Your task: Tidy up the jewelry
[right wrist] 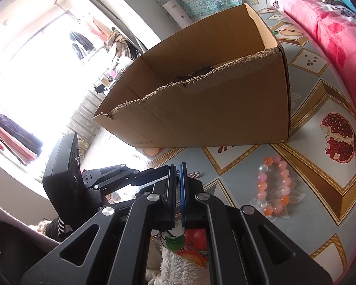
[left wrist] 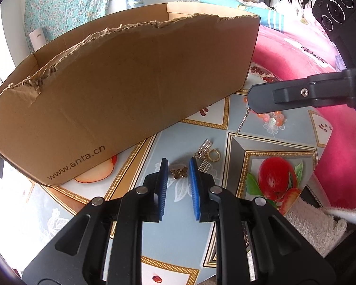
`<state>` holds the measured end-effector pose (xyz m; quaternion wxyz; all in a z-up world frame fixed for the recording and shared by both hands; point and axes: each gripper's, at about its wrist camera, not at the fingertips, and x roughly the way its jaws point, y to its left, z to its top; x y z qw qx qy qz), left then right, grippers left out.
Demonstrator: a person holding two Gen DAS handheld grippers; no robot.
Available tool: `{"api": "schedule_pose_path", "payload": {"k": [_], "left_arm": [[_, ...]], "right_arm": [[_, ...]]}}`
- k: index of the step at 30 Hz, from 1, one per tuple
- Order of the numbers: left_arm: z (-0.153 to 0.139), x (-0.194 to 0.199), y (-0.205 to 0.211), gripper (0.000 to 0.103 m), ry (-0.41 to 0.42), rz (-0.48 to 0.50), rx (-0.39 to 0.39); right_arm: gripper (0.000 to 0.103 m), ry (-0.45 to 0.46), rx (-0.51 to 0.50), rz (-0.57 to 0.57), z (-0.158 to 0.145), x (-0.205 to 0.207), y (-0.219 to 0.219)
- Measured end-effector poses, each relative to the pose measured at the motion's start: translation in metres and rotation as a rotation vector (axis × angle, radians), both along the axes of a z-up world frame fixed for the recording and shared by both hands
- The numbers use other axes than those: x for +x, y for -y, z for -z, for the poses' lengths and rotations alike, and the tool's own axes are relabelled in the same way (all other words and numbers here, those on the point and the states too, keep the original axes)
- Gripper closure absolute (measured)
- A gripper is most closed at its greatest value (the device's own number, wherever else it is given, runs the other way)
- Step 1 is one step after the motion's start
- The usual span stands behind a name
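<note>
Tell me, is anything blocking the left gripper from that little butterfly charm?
Nothing visible. The butterfly charm lies bare on the tablecloth between the left gripper fingers; the silver chain pieces sit beside it.

Only readable text: "www.anta.cn", printed dark on the near side wall of the cardboard box, low toward the box's bottom left corner in the left wrist view. The same print sits low on that box wall in the right wrist view, too small to read there. The black camera unit, up and right of the box, has fine white lettering around its lenses, too small to read. Dark marks on the pink blanket, right of the box, are not legible.
</note>
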<state>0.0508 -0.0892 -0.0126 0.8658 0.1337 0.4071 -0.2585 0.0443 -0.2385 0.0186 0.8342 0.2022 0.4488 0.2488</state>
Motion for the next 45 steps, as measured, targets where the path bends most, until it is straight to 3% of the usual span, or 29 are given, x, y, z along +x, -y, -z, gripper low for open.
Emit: {"api": "schedule_pose_path", "payload": {"k": [11, 15, 18, 22, 26, 31, 37, 42, 45], "left_arm": [[-0.001, 0.002, -0.01, 0.092, -0.003, 0.003, -0.023], [-0.014, -0.007, -0.015, 0.092, 0.013, 0.02, -0.052], [-0.04, -0.013, -0.023, 0.092, 0.051, 0.043, -0.1], [-0.098, -0.018, -0.038, 0.092, 0.144, 0.082, -0.237], [-0.137, 0.006, -0.048, 0.092, 0.187, 0.079, -0.29], [-0.143, 0.064, -0.043, 0.092, 0.108, 0.015, -0.266], [-0.112, 0.132, -0.045, 0.092, -0.133, -0.08, -0.289], [-0.08, 0.161, -0.047, 0.092, -0.325, -0.166, -0.315], [-0.077, 0.16, -0.046, 0.082, -0.331, -0.19, -0.31]], "right_arm": [[0.1, 0.021, 0.001, 0.009, -0.007, -0.001, -0.001], [0.1, 0.044, -0.006, -0.001, -0.016, -0.002, -0.002], [0.1, 0.099, -0.006, -0.02, -0.039, 0.0, -0.003], [0.1, 0.221, 0.005, -0.045, -0.081, 0.008, -0.002], [0.1, 0.306, 0.046, -0.071, -0.115, 0.027, -0.002], [0.1, 0.268, 0.005, -0.11, -0.125, 0.078, -0.014], [0.1, 0.03, -0.027, -0.124, -0.088, 0.16, -0.03], [0.098, -0.086, -0.107, -0.107, -0.06, 0.195, -0.044], [0.098, -0.114, -0.097, -0.093, -0.054, 0.203, -0.046]]}}
